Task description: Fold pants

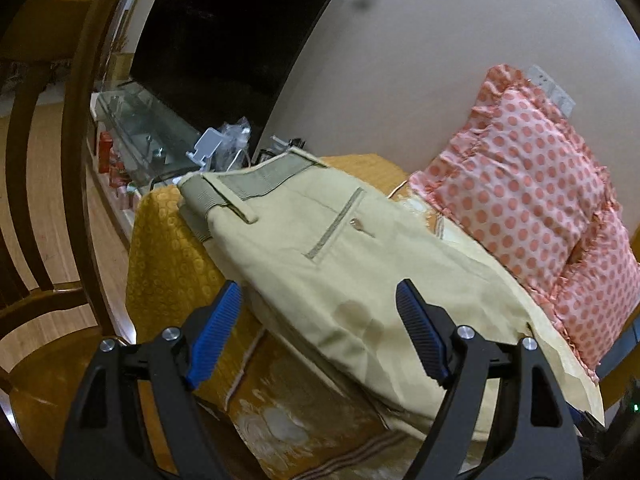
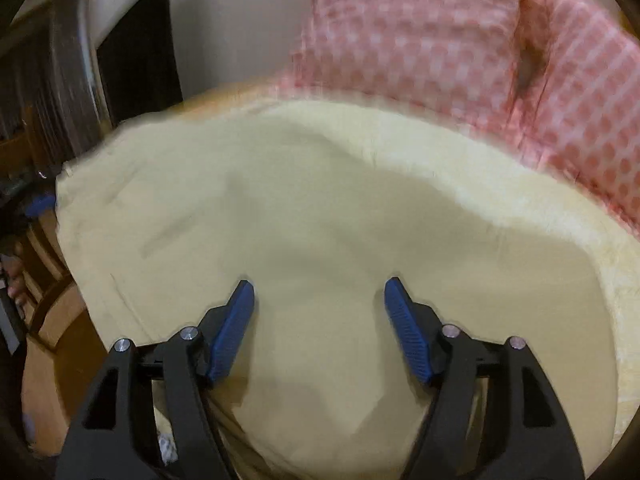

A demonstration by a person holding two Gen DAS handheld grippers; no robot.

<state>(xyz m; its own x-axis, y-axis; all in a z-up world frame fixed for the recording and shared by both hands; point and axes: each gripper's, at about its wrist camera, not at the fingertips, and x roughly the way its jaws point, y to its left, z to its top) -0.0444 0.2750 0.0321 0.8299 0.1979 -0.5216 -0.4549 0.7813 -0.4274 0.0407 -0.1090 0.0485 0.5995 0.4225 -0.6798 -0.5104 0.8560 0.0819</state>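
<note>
Pants (image 1: 332,256), pale khaki, lie folded lengthwise across the yellow-covered bed (image 1: 172,256), waistband toward its far corner and back pocket facing up. Left gripper (image 1: 320,332) hovers over the seat area near the bed's left edge, blue fingers spread apart, nothing between them. Right gripper (image 2: 318,328), jaws likewise apart, hangs just above the pants' cloth; blur in the right wrist view leaves contact uncertain. Pink dotted pillows (image 1: 532,200) lie along the bed's wall-side edge, beside the pants. Wooden chair (image 1: 48,160) stands left of the bed.
</note>
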